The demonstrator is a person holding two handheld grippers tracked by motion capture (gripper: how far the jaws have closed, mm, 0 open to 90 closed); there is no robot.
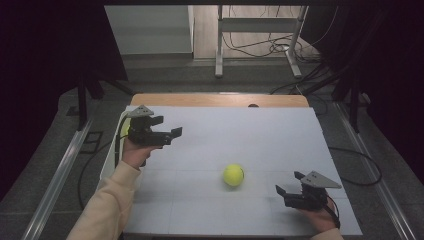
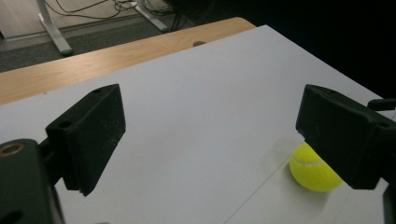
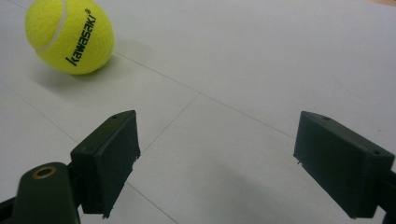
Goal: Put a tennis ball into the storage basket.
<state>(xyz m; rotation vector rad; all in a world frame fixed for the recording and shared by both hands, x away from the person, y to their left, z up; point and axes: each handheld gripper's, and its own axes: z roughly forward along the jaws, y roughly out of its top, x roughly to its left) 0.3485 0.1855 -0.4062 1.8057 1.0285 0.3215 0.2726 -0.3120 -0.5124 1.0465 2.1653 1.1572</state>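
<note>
Over the table from the high view, a yellow tennis ball (image 1: 233,175) sits alone on the white board (image 1: 240,135), a little right of centre and towards the near edge. The left gripper (image 1: 169,127) hangs above the board's left side, jaws spread wide with nothing between them, well apart from the ball. A cream sleeve (image 1: 107,205) leads up to the hand that carries it. Another bit of yellow peeks out behind that gripper at the board's left edge, too hidden to name. The right gripper (image 1: 290,183) rests low near the front right corner, jaws also gaping and empty, with the ball near it on its left.

Left gripper view now: both black jaws stand far apart over bare white board, and the ball (image 2: 312,170) shows partly behind the right-hand jaw, lying on the surface farther off. A wooden table edge (image 2: 93,60) runs behind the board.

Right gripper view: jaws wide, gripping nothing, and the ball (image 3: 70,35) rests at the upper left, its printed "kawasaki" lettering facing the camera, clear of both jaws.
</note>
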